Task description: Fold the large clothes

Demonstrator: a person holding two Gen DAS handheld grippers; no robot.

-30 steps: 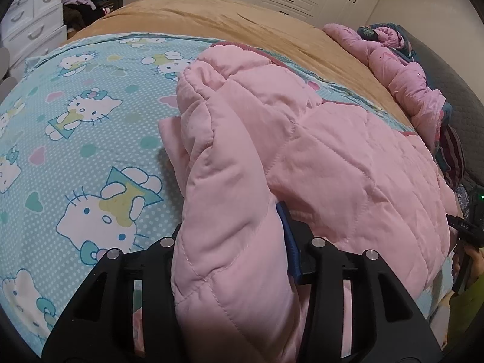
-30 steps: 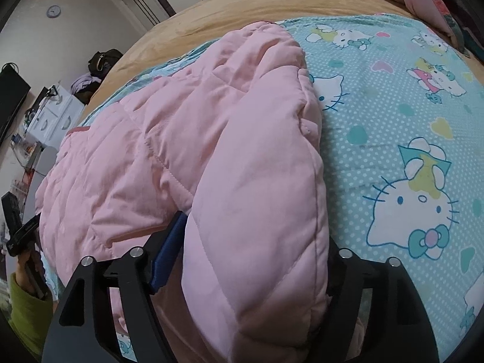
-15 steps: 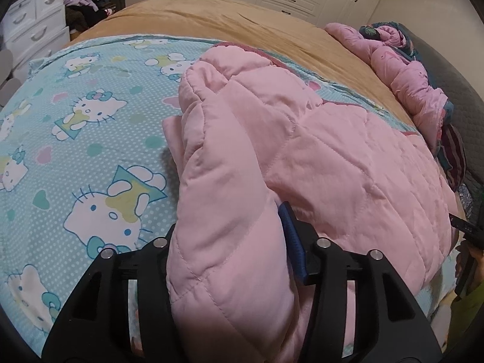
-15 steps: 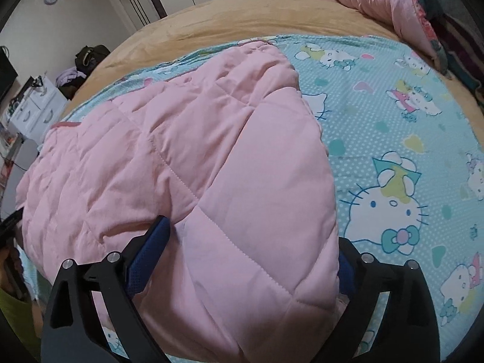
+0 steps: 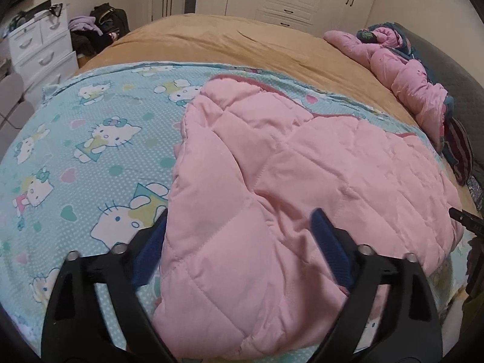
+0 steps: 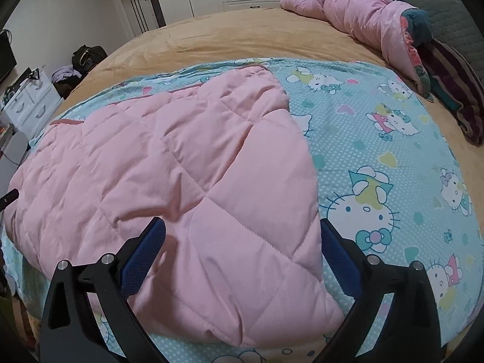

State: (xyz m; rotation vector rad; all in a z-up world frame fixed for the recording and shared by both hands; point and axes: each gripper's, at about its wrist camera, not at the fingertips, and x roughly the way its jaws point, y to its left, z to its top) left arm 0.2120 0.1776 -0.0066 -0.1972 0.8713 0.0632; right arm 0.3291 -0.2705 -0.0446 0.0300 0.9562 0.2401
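Pink quilted garment (image 5: 272, 181) now released, flat between both newly spread claws (image 5: 239, 236) (image 6: 242, 242).

Near edge of pink quilted garment (image 5: 272, 181) cut off by bottom of left wrist view. Covers part of cartoon sheet (image 6: 378, 157) beneath. Small items on white drawers (image 5: 39, 45) too tiny to identify. Dark object (image 5: 466, 220) at right edge cropped, unidentifiable.
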